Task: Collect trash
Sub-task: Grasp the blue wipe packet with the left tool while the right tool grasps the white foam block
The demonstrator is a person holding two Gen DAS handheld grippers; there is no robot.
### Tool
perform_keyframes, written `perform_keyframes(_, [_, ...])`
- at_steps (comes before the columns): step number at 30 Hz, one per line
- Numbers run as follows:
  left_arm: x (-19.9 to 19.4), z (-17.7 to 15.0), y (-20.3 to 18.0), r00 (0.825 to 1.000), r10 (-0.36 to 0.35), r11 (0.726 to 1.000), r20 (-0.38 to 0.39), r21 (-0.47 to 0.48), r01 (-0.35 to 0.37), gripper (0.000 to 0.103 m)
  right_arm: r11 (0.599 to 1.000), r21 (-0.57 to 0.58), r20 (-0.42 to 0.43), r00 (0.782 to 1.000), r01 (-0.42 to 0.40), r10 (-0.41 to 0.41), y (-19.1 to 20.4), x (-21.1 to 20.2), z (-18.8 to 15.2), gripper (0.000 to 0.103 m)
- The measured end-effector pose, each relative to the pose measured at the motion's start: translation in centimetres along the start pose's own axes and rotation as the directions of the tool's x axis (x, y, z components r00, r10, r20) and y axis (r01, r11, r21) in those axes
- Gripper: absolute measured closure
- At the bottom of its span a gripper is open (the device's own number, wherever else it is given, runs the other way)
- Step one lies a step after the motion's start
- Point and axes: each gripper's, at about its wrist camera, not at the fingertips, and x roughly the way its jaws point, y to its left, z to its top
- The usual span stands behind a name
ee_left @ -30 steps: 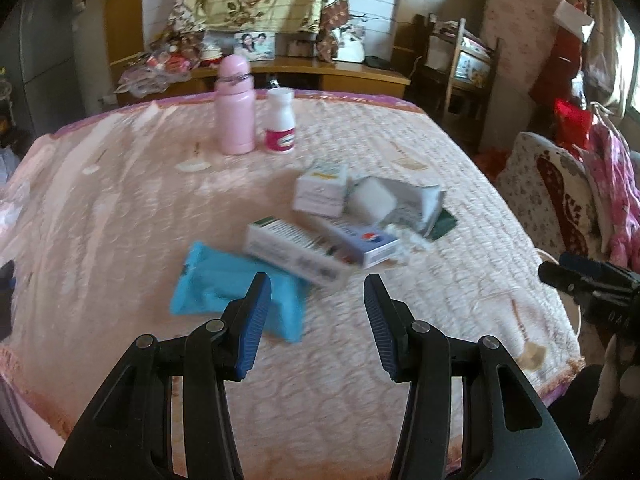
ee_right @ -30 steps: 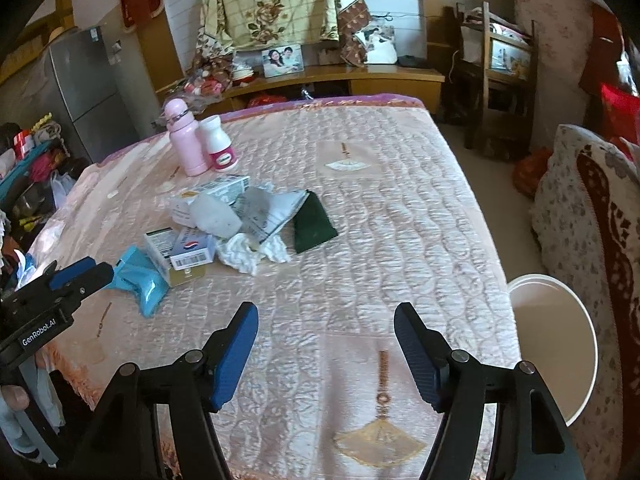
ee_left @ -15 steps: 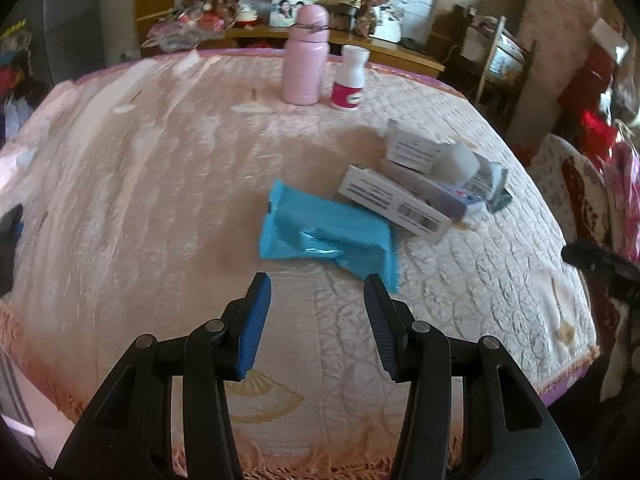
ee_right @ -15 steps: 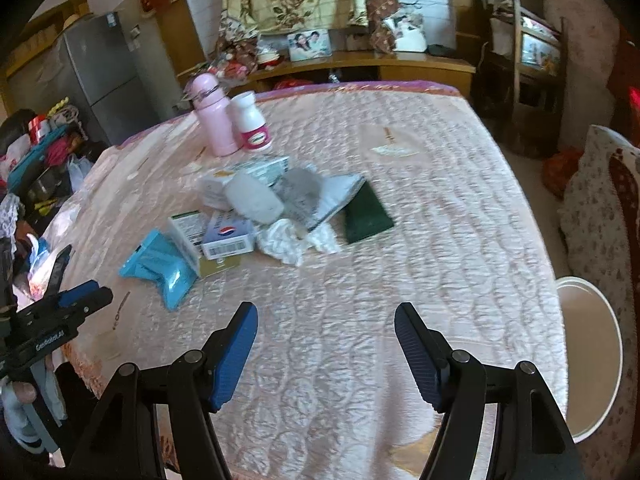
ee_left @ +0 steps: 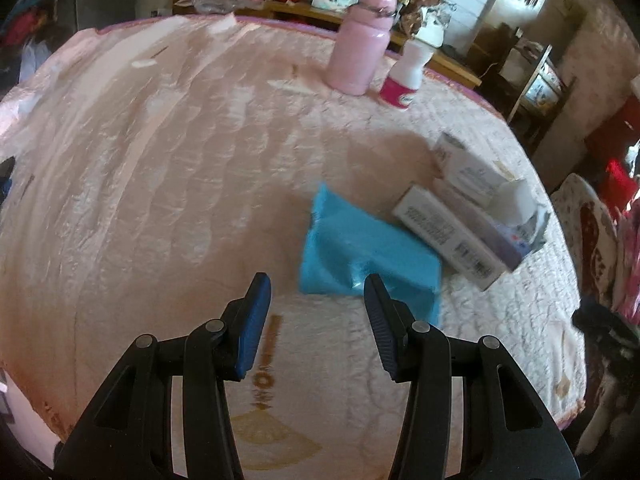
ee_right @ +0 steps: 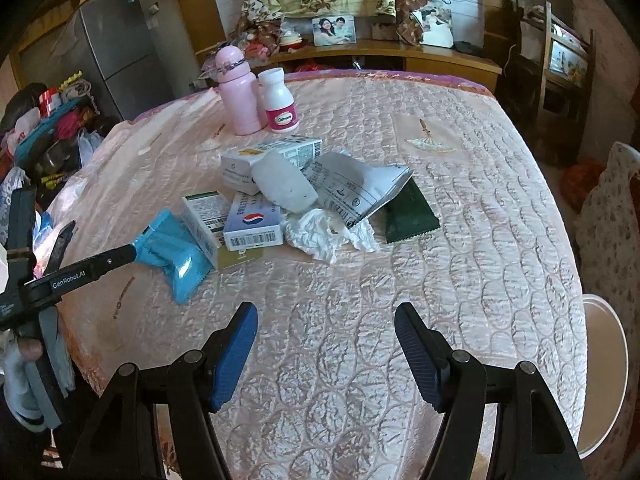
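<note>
Left wrist view shows the left gripper (ee_left: 316, 292) spread open and holding nothing, now much closer to the blue packet (ee_left: 360, 256) than a second ago; the boxes that sat ahead of the fingers (ee_left: 256, 316) have slid off to the right of the frame. The packet's near edge lies just past the right fingertip and off to its side, not between the fingers. That suggests the packet is the first piece of trash being lined up, though the gripper probably needs to shift right before closing. The packet lies flat on the surface (ee_left: 160, 168), its long axis running from the upper left toward the lower right in this view, one short end pointing at the white box (ee_left: 448, 232) it touches.

From the right wrist view, the right gripper (ee_right: 326, 340) is also spread wide and empty, hovering well short of the pile. Beyond lie the crumpled tissue (ee_right: 328, 236), a dark green sachet (ee_right: 410, 214), and farther back the pink bottle (ee_right: 236, 92).
</note>
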Motion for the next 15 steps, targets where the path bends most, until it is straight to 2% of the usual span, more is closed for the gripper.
perform_keyframes(5, [1.4, -0.3, 1.0, 0.997, 0.070, 0.997, -0.041, 0.020, -0.069, 0.056, 1.000, 0.025, -0.010, 1.000, -0.014, 0.015, -0.6, 1.0, 0.8, 0.034])
perform_keyframes(9, [3.1, 0.9, 1.2, 0.996, 0.081, 0.997, -0.038, 0.023, -0.080, 0.056, 0.999, 0.029, -0.014, 0.999, -0.034, 0.035, -0.4, 1.5, 1.4, 0.034])
perform_keyframes(15, [5.3, 4.6, 1.0, 0.999, 0.018, 1.000, -0.028, -0.005, -0.018, 0.056, 0.998, 0.003, 0.012, 0.998, -0.060, 0.060, 0.4, 2.3, 3.3, 0.034])
